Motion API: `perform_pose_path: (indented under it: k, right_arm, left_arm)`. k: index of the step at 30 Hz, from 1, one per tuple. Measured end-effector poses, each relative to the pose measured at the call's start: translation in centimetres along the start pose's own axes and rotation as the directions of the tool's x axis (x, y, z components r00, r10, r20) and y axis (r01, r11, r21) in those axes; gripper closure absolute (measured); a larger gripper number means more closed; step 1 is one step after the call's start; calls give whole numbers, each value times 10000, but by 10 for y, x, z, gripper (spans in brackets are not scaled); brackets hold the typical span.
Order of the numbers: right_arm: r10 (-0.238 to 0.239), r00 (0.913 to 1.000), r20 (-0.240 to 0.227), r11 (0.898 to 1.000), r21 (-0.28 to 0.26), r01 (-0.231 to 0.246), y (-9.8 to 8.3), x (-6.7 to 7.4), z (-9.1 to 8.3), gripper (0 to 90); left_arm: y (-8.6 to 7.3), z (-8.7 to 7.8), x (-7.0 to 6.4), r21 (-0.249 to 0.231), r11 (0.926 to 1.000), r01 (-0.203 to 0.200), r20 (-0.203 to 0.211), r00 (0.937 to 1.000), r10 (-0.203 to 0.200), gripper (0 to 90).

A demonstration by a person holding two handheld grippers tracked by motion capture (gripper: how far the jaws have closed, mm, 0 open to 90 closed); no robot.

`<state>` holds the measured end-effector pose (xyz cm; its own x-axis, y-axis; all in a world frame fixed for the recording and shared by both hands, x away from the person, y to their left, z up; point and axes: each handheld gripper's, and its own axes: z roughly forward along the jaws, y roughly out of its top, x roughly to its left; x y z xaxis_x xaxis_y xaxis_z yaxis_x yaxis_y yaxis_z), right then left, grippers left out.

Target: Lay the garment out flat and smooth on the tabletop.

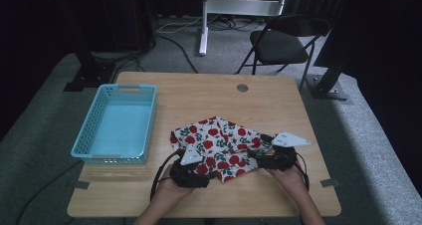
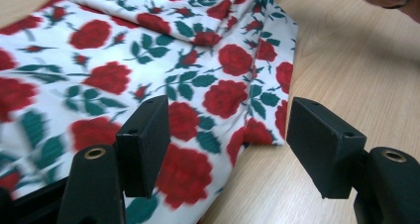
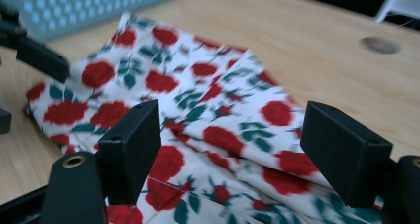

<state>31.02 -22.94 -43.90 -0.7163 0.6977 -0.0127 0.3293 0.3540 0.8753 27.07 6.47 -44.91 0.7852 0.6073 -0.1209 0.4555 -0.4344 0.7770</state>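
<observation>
A white cloth (image 1: 216,145) printed with red roses and green leaves lies rumpled and partly folded on the wooden table (image 1: 278,110), right of centre. My left gripper (image 1: 209,171) sits at the cloth's near left edge. In the left gripper view its jaws stand open (image 2: 228,140) just above the cloth (image 2: 148,60), with the near corner of the fabric below the gap. My right gripper (image 1: 255,155) is at the cloth's near right edge. Its jaws are open (image 3: 230,144) over the folded layers (image 3: 198,95) and hold nothing.
An empty light-blue plastic basket (image 1: 119,123) stands on the left part of the table, also in the right gripper view (image 3: 74,6). A round cable hole (image 1: 242,87) is near the far edge. A black folding chair (image 1: 281,43) stands beyond the table.
</observation>
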Motion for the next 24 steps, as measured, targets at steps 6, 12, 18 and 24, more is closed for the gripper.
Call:
perform_pose_path:
  k: [6,12,18,24]
  right_arm:
    - [-717,9974,-11,9931,932,715,-3,6,25,282]
    - [-1211,9921,-342,9771,1720,1252,-5,10,48,288]
    - [-1551,9867,-483,9567,2418,1622,-4,11,65,329]
    - [-1313,9868,-952,9547,2562,1517,-2,6,69,496]
  left_arm:
    - [0,16,6,786,9967,180,-213,9996,-164,339]
    - [-4,28,10,1499,9887,91,-354,9994,-38,341]
    - [-3,30,21,1379,9903,179,258,9994,-217,530]
    - [-3,32,34,1408,9890,446,392,9980,-506,688]
